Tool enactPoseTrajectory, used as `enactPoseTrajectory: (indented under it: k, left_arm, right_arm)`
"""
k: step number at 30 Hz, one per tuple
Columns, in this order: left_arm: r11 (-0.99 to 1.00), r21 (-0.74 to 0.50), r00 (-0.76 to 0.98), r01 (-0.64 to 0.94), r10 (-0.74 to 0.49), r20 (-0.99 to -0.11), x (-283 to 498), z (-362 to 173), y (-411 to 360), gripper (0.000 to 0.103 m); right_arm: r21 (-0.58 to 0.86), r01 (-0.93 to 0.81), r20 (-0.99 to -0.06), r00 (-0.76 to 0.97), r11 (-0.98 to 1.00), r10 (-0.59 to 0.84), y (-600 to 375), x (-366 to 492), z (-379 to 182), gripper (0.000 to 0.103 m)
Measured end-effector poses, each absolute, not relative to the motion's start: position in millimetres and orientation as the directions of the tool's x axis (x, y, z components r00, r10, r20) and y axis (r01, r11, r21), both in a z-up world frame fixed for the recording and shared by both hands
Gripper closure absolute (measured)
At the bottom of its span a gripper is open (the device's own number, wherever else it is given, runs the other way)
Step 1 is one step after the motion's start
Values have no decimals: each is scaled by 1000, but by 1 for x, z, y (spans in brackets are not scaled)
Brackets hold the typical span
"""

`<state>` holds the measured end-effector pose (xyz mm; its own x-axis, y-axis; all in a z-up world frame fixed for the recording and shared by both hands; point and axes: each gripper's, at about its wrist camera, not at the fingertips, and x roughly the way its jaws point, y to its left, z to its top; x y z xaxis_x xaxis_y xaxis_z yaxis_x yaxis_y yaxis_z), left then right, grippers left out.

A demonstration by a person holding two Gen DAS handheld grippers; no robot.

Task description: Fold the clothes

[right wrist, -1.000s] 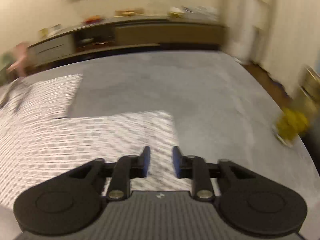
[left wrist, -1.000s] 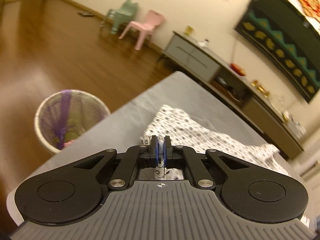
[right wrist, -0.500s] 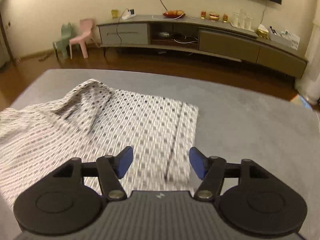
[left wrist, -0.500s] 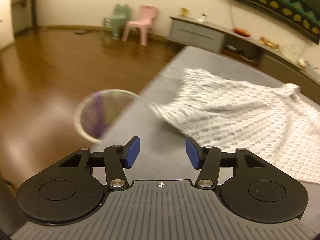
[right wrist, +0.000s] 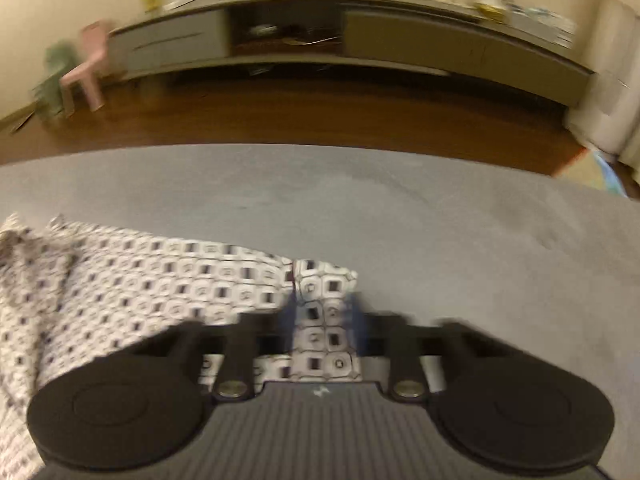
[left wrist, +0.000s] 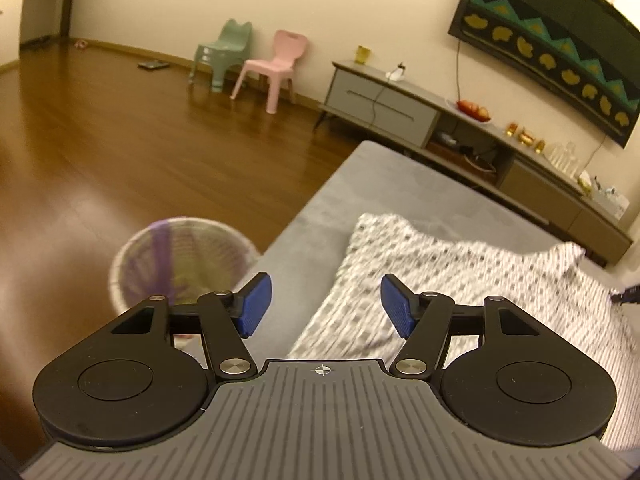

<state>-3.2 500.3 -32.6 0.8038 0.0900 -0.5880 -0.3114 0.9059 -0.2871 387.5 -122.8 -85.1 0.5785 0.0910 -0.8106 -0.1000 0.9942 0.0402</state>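
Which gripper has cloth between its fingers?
The right gripper, closing on the patterned garment's corner; the left gripper is open above it.

Your garment (left wrist: 460,280) is white, printed all over with small dark squares and rounded grey outlines in a regular grid; in the right wrist view (right wrist: 168,280) the motif reads as black blocks inside pale rounded boxes. The tabletop (left wrist: 360,200) under it is a plain mid grey. Your left tool (left wrist: 326,306) is black with ribbed blue pads (left wrist: 256,306) and a grey ridged body. Your right tool (right wrist: 324,320) is black too, its blue pads blurred. The basket (left wrist: 184,264) is whitish with a purple streak. The floor (left wrist: 120,152) is warm brown, the two small chairs mint green (left wrist: 224,54) and pink (left wrist: 276,66).
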Motion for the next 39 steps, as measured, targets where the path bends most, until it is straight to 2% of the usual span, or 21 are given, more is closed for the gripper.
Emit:
enactPoseTrajectory:
  k: [1, 3, 6, 7, 8, 11, 13, 15, 19, 21, 22, 24, 26, 28, 29, 34, 35, 36, 37, 38, 39]
  left_arm:
    - [914, -287, 809, -285, 70, -583, 10, -32, 492, 54]
    - [932, -284, 817, -227, 23, -576, 35, -32, 476, 55]
    - [978, -202, 745, -58, -93, -661, 64, -54, 436, 60]
    - [982, -183, 716, -45, -96, -691, 69, -66, 429, 62]
    - [986, -165, 687, -34, -97, -720, 73, -77, 422, 62]
    - [988, -144, 666, -52, -73, -742, 70, -101, 421, 64]
    - [986, -149, 669, -72, -63, -740, 62, -101, 424, 64]
    - [986, -144, 655, -80, -57, -754, 56, -101, 428, 64]
    - [989, -125, 610, -72, -55, -790, 45, -95, 425, 63]
    - [983, -164, 613, -81, -80, -786, 39, -83, 434, 64]
    - [977, -193, 627, -86, -97, -773, 36, -74, 441, 62]
    - [968, -229, 676, -106, -99, -730, 37, -52, 456, 54]
    - [961, -229, 712, -153, -53, -700, 57, -35, 472, 48]
    - [952, -231, 733, -200, -11, -680, 85, -23, 488, 40]
    - [944, -248, 727, -219, -11, -686, 106, -24, 494, 39]
    - [939, -229, 621, -258, -20, -784, 201, -64, 493, 38]
    - [941, -213, 600, -264, -14, -800, 217, -73, 490, 40]
    - [944, -206, 598, -258, -11, -801, 222, -78, 486, 50]
    - [947, -199, 596, -253, -9, -803, 227, -84, 482, 87]
    - [950, -195, 601, -242, -10, -799, 230, -87, 478, 102]
    - [957, -209, 643, -202, -31, -765, 221, -80, 471, 103]
  right_arm:
    - [17, -138, -786, 610, 990, 98, -119, 384, -74, 97]
    - [-27, -181, -618, 776, 983, 126, -114, 354, -25, 97]
    - [-173, -282, -150, 955, 944, 257, -114, 246, 45, 97]
    - [-281, -264, -97, 964, 923, 246, -114, 218, 46, 97]
    - [-397, -234, -90, 972, 888, 216, -114, 197, 41, 97]
    - [-710, -237, -194, 971, 664, 139, -123, 153, -19, 97]
    - [-839, -262, -270, 961, 477, 53, -136, 131, -66, 97]
    - [-880, -262, -309, 949, 396, -59, -157, 122, -99, 97]
    - [-850, -173, -350, 892, 498, -288, -203, 129, -121, 96]
    - [-778, -118, -422, 826, 618, -374, -222, 141, -119, 93]
    - [-710, -77, -467, 796, 700, -385, -229, 146, -112, 85]
    - [-523, 25, -551, 753, 852, -360, -242, 153, -91, 77]
    - [-296, 106, -606, 747, 949, -272, -249, 152, -68, 62]
    - [-74, 165, -627, 759, 983, -175, -251, 150, -46, 60]
    - [-12, 180, -625, 767, 984, -147, -247, 150, -39, 60]
    - [124, 86, -640, 768, 989, 14, -220, 141, -35, 56]
    - [128, 61, -649, 760, 990, 37, -213, 136, -38, 55]
    - [126, 37, -659, 750, 991, 56, -206, 135, -42, 54]
    - [122, 16, -669, 740, 992, 70, -199, 134, -45, 54]
    - [118, 4, -679, 730, 993, 78, -189, 133, -48, 54]
    - [116, -5, -690, 719, 993, 84, -178, 130, -49, 54]
